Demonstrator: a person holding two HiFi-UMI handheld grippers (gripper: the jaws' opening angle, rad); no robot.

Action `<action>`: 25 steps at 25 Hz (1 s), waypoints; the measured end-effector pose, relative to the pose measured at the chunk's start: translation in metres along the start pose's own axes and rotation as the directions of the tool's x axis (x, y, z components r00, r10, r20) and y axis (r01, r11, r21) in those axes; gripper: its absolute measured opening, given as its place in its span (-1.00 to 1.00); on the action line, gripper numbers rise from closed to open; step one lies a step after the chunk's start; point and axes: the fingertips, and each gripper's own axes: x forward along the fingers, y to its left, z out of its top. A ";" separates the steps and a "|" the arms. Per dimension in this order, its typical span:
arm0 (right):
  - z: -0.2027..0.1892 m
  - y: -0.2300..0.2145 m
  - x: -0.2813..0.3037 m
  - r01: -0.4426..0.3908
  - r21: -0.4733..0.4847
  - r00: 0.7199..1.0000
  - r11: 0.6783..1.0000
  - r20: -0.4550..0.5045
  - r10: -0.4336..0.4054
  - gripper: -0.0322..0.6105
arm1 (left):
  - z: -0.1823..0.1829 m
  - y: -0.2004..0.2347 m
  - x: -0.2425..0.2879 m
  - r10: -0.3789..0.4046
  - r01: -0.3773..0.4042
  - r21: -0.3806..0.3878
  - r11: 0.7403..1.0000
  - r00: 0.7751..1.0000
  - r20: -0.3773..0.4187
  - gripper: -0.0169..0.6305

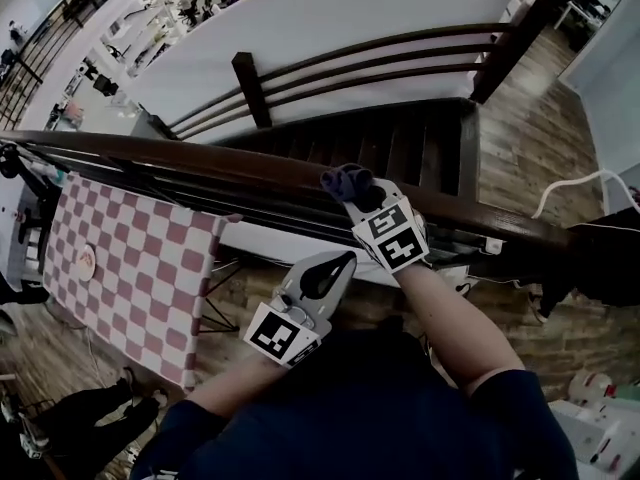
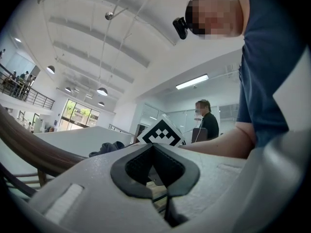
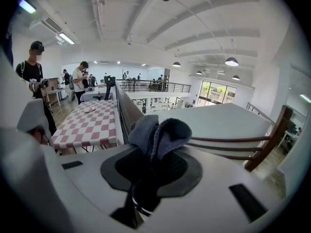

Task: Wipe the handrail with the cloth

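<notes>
Head view shows your right gripper squeezing the cloth, which sits on top of the handrail. Your left gripper is closed with nothing in it, near the handrail on your side.

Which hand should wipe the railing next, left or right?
Right. Its tongs grip the cloth right at the handrail. The left tongs are shut, empty and held back from the rail.

Handrail looks glossy dark wood; cloth fuzzy, matt (possibly microfibre).
</notes>
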 end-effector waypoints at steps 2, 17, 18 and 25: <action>-0.017 -0.016 -0.019 0.028 0.017 1.000 0.999 -0.008 -0.028 -0.61 | -0.002 -0.014 0.014 -0.025 0.025 0.002 1.000 1.000 -0.006 -0.96; -0.178 -0.182 -0.212 0.358 0.210 0.934 0.910 -0.088 -0.347 -0.61 | -0.033 -0.165 0.134 -0.297 0.298 0.012 0.954 0.952 -0.075 -0.96; -0.189 -0.193 -0.226 0.382 0.218 0.924 0.898 -0.097 -0.369 -0.61 | -0.034 -0.175 0.140 -0.310 0.312 0.012 0.950 0.947 -0.081 -0.96; -0.261 -0.258 -0.313 0.521 0.283 0.853 0.805 -0.160 -0.496 -0.61 | -0.037 -0.228 0.174 -0.377 0.382 0.042 0.923 0.922 -0.088 -0.96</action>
